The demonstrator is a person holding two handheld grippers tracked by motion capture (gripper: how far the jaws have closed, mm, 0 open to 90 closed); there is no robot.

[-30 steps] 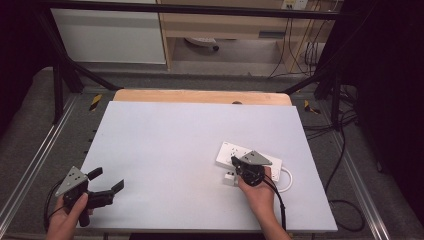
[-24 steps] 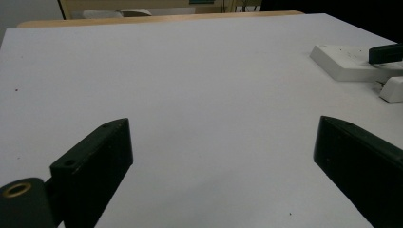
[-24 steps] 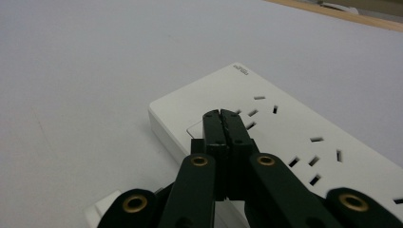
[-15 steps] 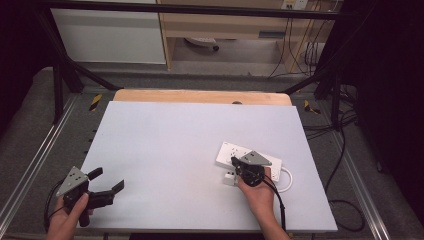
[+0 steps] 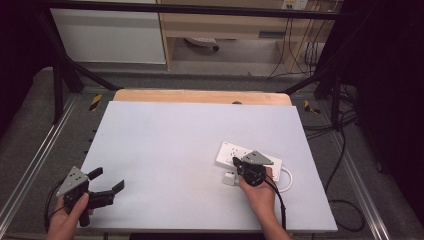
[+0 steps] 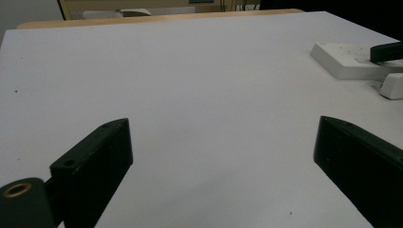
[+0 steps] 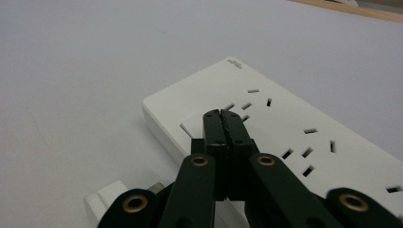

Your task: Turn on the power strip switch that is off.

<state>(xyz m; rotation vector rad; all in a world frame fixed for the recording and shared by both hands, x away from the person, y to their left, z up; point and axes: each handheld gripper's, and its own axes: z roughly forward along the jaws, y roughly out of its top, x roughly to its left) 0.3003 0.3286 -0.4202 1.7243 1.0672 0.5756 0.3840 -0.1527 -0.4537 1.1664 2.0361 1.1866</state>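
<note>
Resting on the white bench [image 5: 165, 145], toward its right near edge: a white power strip [image 5: 235, 153], lying flat with its sockets facing up. Hovering over the strip's near end, the right claw [image 5: 235, 162], jaws pressed together with nothing between them, tips pointing down at a raised white patch on the strip's top face [image 7: 195, 124]; impossible to tell whether touching. Sitting just beside the strip's near edge, a small white plug [image 5: 229, 179], showing at lower left in the right gripper view [image 7: 107, 199]. Curling off the strip's right end, a white cord [image 5: 286, 181]. Gripping the right claw from below, the person's right hand [image 5: 260, 192].

Waiting well apart at the bench's left near corner, the left claw [image 5: 107, 180], jaws spread wide and holding nothing, aimed across the bare bench toward the strip [image 6: 344, 59]. Wrapping its handle, the left hand [image 5: 67, 220].

Running along the bench's far edge, a strip of bare wood [image 5: 200, 96].
</note>
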